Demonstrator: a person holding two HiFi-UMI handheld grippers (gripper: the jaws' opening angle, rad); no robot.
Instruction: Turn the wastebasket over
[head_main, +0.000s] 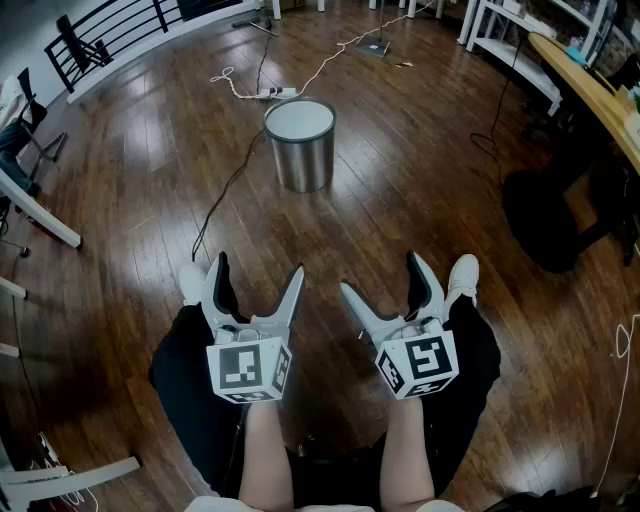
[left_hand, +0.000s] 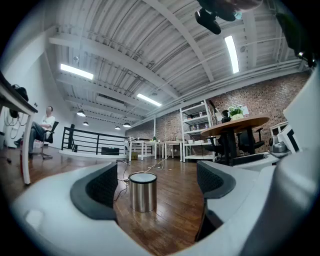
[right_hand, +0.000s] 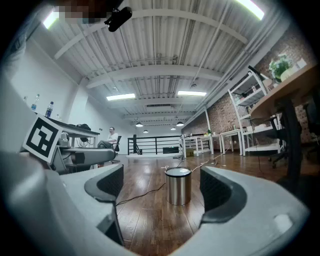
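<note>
**Ahead of both grippers: wastebasket standing on open floor, jaws wide**

Around the wastebasket (head_main: 299, 145) I see open wooden floor (head_main: 400, 200) on every side. It stands upright, a steel cylinder with a pale flat face on top, well apart from both grippers.

- A black cable (head_main: 225, 195) runs from its left side across the boards toward my left shoe (head_main: 192, 282).
- Just behind the wastebasket lies a white power strip (head_main: 272, 93) with its cord.
- Right of it, well apart, a dark chair (head_main: 545, 215) sits by the edge of a wooden table (head_main: 585, 85).
- Left of it, well apart, are white table legs (head_main: 45, 225).
- Behind it and to the left is a black railing (head_main: 110, 35).

Left gripper (head_main: 258, 270): jaws spread wide, nothing between the pads, touching nothing. Its own view frames the wastebasket far off in the gap.

Right gripper (head_main: 380, 275): jaws equally wide, pads bare, touching nothing. Its view shows the same distant framing.

Both are held level above my knees, on the near side of the wastebasket.
</note>
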